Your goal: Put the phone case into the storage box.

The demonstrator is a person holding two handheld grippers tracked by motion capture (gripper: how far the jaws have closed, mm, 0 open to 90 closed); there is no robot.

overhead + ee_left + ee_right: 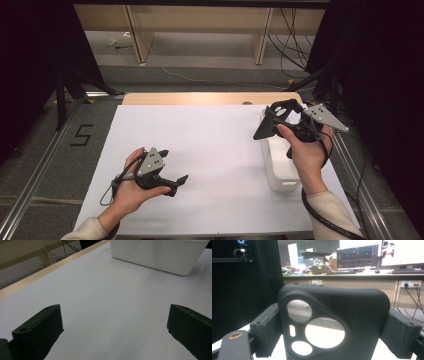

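Observation:
My right gripper (pixel 280 114) is raised over the far end of a white bin (pixel 281 172) at the table's right side. It is shut on a black phone case (pixel 362 315) with round camera cut-outs. The case stands upright between the pads (pixel 268 332), which press on both of its side edges. The same black phone case (pixel 269 124) juts left of the right hand. My left gripper (pixel 173 166) rests low over the white table cover (pixel 210 150) at the near left. It is open, and its wide-apart jaws (pixel 115 325) hold nothing.
The white bin (pixel 160 255) lies ahead of the left gripper, across bare white cover. A wooden table edge (pixel 210 98) runs along the far side. Metal rails (pixel 40 170) flank the table, with dark curtains beyond. A desk with monitors (pixel 359 255) stands in the background.

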